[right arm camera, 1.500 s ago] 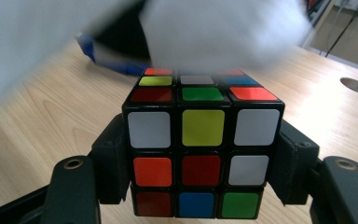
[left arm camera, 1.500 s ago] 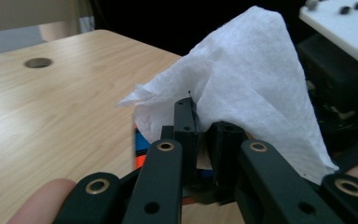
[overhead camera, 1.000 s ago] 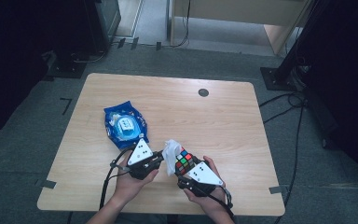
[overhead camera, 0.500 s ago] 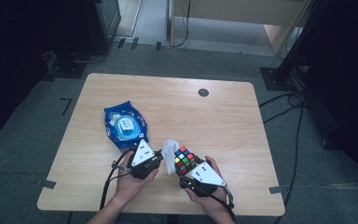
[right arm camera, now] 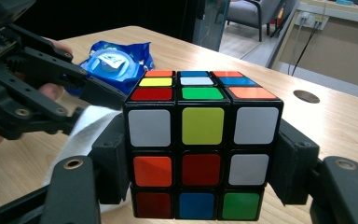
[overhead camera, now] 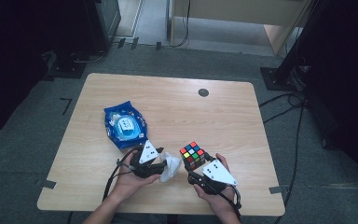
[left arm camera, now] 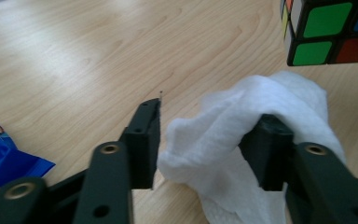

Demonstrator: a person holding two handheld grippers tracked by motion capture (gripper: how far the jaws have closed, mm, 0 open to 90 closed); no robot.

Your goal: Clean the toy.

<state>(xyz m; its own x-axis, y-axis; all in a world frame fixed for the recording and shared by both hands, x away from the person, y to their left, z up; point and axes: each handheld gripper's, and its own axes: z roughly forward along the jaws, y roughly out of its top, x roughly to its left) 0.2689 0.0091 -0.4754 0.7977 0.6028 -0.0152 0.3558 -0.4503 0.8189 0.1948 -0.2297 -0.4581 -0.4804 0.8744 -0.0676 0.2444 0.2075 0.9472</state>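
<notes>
Right gripper point(right arm camera: 200, 154) clamped on the puzzle cube point(right arm camera: 200, 140), left gripper point(left arm camera: 209, 140) at its nine o'clock, jaws just opened, white cloth point(left arm camera: 242, 116) loose between them, draped on one jaw.

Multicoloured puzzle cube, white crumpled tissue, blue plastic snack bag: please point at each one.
Multicoloured puzzle cube point(right arm camera: 203, 126): right gripper view, yellow centre sticker of the front face.
White crumpled tissue point(left arm camera: 242, 112): left gripper view, top fold.
Blue plastic snack bag point(overhead camera: 125, 127): high view, middle of its label.
</notes>
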